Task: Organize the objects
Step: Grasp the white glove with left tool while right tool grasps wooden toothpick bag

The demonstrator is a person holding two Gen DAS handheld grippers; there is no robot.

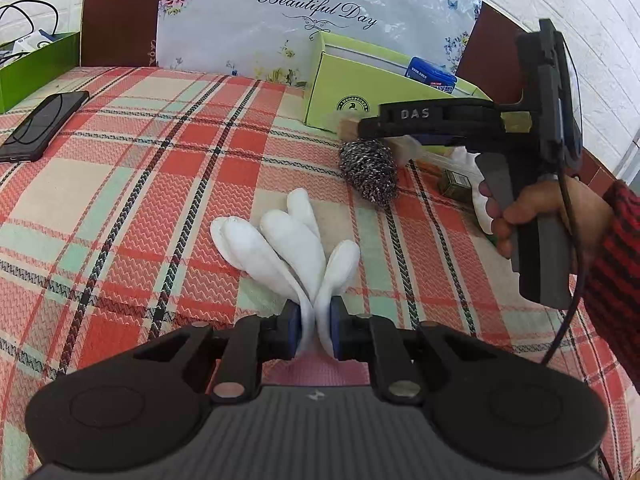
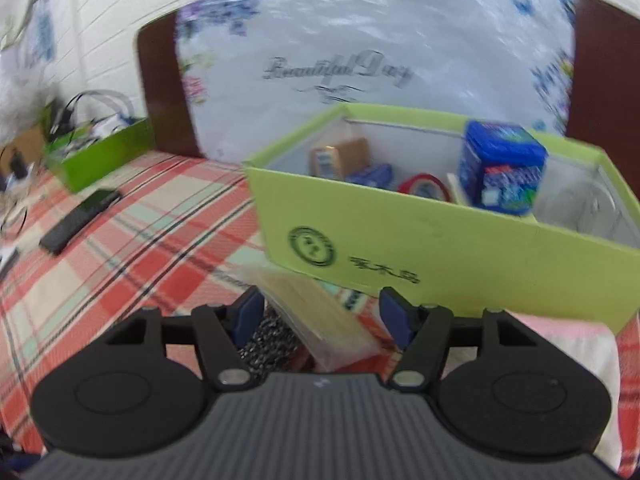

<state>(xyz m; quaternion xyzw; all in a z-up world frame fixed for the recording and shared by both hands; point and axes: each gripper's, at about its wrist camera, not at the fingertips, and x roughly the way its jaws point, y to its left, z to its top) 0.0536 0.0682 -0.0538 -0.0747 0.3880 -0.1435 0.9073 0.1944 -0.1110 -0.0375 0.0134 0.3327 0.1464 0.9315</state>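
Note:
My left gripper (image 1: 315,330) is shut on the cuff of a white glove (image 1: 288,248) whose fingers fan out over the plaid cloth (image 1: 140,200). My right gripper (image 2: 322,316) is open and empty, in front of the light green box (image 2: 420,248), above a clear bag of pale sticks (image 2: 320,312) and a steel scourer (image 2: 272,340). The box holds a blue packet (image 2: 502,168), red tape (image 2: 424,186) and a brown carton (image 2: 340,156). In the left wrist view the right gripper (image 1: 352,126) hovers above the scourer (image 1: 370,172), in front of the box (image 1: 360,92).
A black phone (image 1: 40,128) lies at the left of the cloth. A dark green box (image 1: 36,68) with cables stands at the far left. A floral "Beautiful Day" bag (image 1: 316,8) leans behind. A small olive box (image 1: 456,182) and a pink-white cloth (image 2: 568,340) lie at the right.

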